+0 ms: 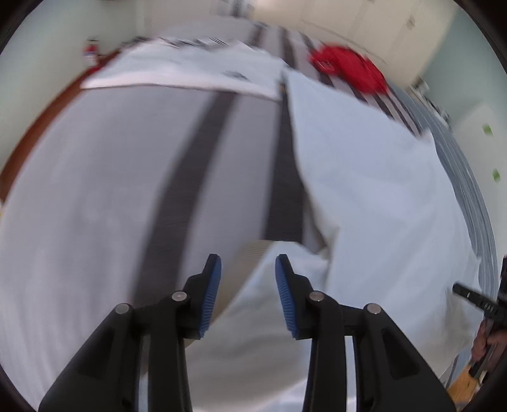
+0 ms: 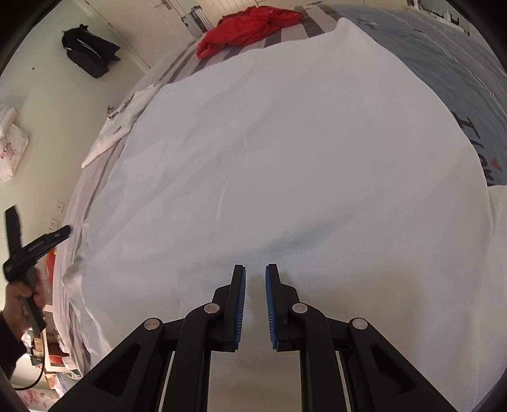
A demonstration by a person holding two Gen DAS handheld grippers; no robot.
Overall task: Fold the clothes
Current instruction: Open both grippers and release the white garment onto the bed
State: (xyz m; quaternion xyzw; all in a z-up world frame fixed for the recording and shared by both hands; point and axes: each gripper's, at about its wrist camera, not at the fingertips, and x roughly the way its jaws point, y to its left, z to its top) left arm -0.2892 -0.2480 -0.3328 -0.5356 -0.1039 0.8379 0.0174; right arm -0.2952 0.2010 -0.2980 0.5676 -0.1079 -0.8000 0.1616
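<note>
A large white garment (image 2: 285, 142) lies spread over the striped bed and also fills the right half of the blurred left wrist view (image 1: 364, 190). My right gripper (image 2: 255, 269) points down at its near part. The jaws are almost together and white fabric fills the narrow gap between the pads. My left gripper (image 1: 248, 263) hangs over the garment's left edge with its jaws apart, and the pads touch no cloth. In the right wrist view the left gripper (image 2: 39, 222) shows at the far left, held by a hand (image 2: 22, 291).
A folded white printed garment (image 1: 190, 66) lies near the bed's left edge, also visible from the right (image 2: 117, 126). A crumpled red garment (image 2: 250, 23) sits at the far end. Blue-grey printed bedding (image 2: 443, 69) lies right. On the floor are a black bag (image 2: 88, 54) and a plastic bag (image 2: 9, 152).
</note>
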